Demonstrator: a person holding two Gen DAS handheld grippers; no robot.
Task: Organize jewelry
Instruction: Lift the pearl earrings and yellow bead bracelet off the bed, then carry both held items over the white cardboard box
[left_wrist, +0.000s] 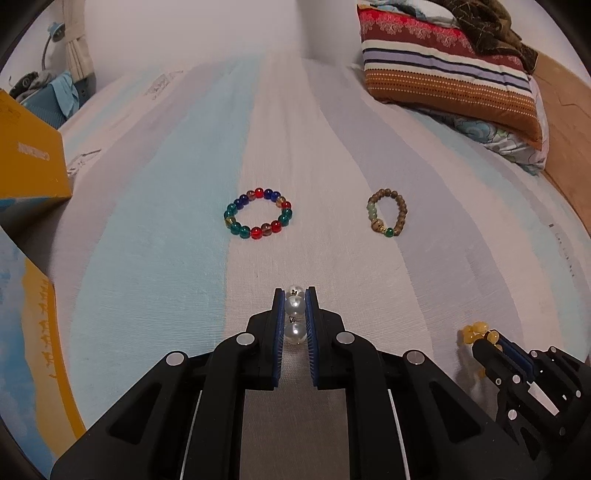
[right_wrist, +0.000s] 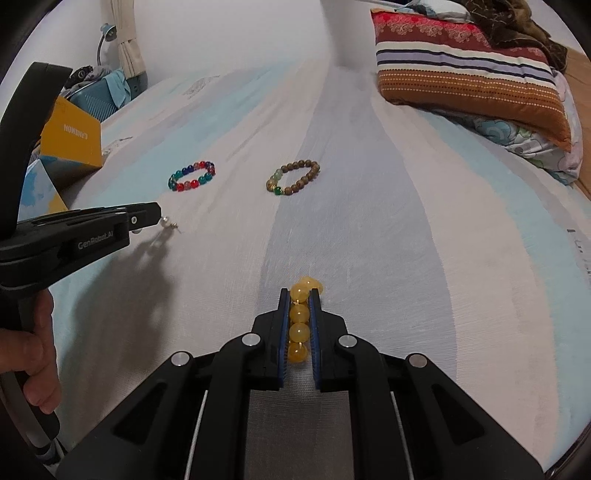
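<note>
1. Pinching a pearl strand (left_wrist: 294, 317) between its blue pads, the left gripper (left_wrist: 294, 295) sits at bottom centre of its view; "GenRobot.AI" is printed on its side in the right view.
2. The right gripper (right_wrist: 299, 293) clamps a yellow bracelet (right_wrist: 299, 317) at bottom centre.
3. A multicolour bracelet (left_wrist: 258, 213) and a brown bracelet (left_wrist: 387, 212) lie apart mid-frame on the striped bed (left_wrist: 166, 221).
4. A yellow box (right_wrist: 72, 138) at left reads "CANKNON", mirrored.

A bed (left_wrist: 184, 184) with a pale blue-and-grey striped sheet meets a white wall (left_wrist: 207, 26), striped pillows (left_wrist: 443, 81) stacked at its right corner.
</note>
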